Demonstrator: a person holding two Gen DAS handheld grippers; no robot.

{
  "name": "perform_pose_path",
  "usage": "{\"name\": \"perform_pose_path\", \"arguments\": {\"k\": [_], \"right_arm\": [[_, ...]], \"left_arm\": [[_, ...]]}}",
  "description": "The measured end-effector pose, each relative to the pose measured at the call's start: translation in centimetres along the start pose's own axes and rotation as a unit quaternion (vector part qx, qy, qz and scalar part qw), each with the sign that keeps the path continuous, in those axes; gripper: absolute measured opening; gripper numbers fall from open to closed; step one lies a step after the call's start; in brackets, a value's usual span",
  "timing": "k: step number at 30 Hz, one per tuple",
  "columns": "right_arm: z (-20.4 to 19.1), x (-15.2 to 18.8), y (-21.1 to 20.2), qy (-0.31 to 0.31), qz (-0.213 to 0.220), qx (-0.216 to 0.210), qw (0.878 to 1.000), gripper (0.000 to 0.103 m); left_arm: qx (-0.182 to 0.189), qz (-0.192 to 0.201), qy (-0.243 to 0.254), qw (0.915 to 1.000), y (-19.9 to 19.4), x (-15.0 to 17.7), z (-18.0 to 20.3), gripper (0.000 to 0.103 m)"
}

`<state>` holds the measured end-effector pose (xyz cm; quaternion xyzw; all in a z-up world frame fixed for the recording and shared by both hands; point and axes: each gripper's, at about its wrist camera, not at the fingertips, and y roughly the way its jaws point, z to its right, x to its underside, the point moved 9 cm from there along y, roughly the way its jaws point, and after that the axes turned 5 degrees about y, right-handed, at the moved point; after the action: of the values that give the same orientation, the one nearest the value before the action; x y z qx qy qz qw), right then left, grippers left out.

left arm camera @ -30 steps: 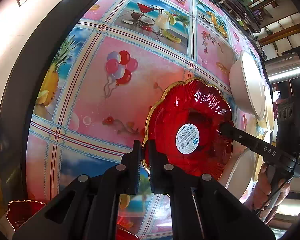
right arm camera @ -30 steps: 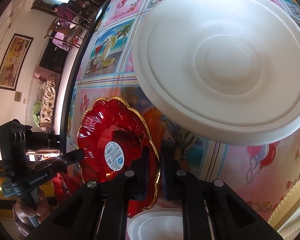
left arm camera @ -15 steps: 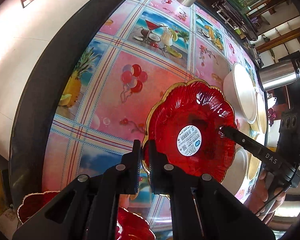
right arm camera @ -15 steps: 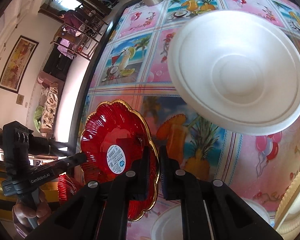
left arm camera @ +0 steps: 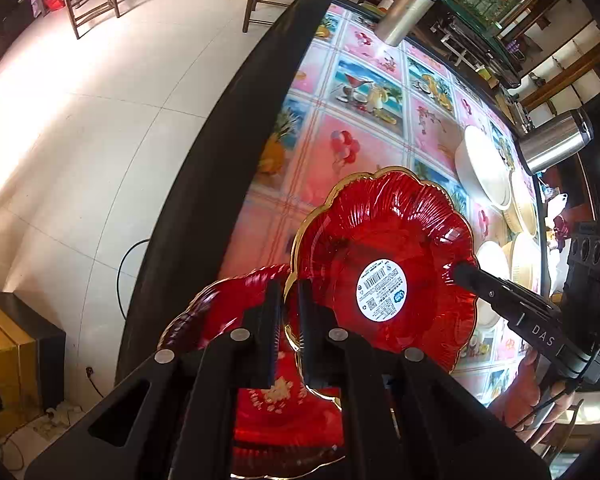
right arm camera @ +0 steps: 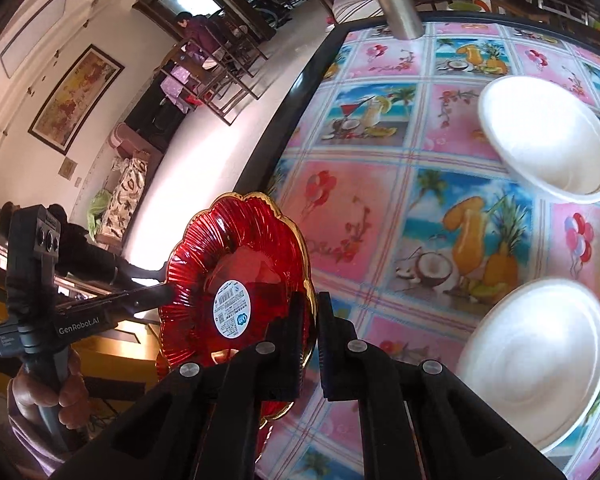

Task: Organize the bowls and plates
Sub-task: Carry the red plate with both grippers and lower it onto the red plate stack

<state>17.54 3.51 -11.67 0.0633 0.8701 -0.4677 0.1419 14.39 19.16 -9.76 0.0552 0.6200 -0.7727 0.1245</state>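
The left claw (left arm camera: pixel 288 332) is clenched on the gold-trimmed near rim of the red scalloped plate (left arm camera: pixel 384 248), which spreads forward and to the right of its tips. The right claw (right arm camera: pixel 310 344) grips the opposite rim, so the plate hangs between the two, clear of the bench (left arm camera: pixel 364 152). A second red plate (left arm camera: pixel 276 412) lies just below the left claw. White bowls (right arm camera: pixel 548 140) sit well apart on the fruit-print cloth.
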Motion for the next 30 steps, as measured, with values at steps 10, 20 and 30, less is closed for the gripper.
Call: {"name": "perform_pose_path", "arguments": {"k": [10,20,30], "right_arm": [[-5.0,8.5,5.7,-0.035,-0.070,-0.019,0.997,0.007],[-5.5,11.9,8.6,-0.078,-0.087,0.052,0.992,0.012],[-5.6,12.2,7.6,-0.134,-0.043,0.132,0.981,0.020]], "left_arm": [[-0.048,-0.040,-0.009,0.9980,0.3,7.4,-5.6,0.006],[-0.085,-0.081,0.026,0.9928,2.6,9.3,-5.9,0.006],[-0.117,-0.085,0.054,0.9880,3.8,8.5,-5.1,0.008]]}}
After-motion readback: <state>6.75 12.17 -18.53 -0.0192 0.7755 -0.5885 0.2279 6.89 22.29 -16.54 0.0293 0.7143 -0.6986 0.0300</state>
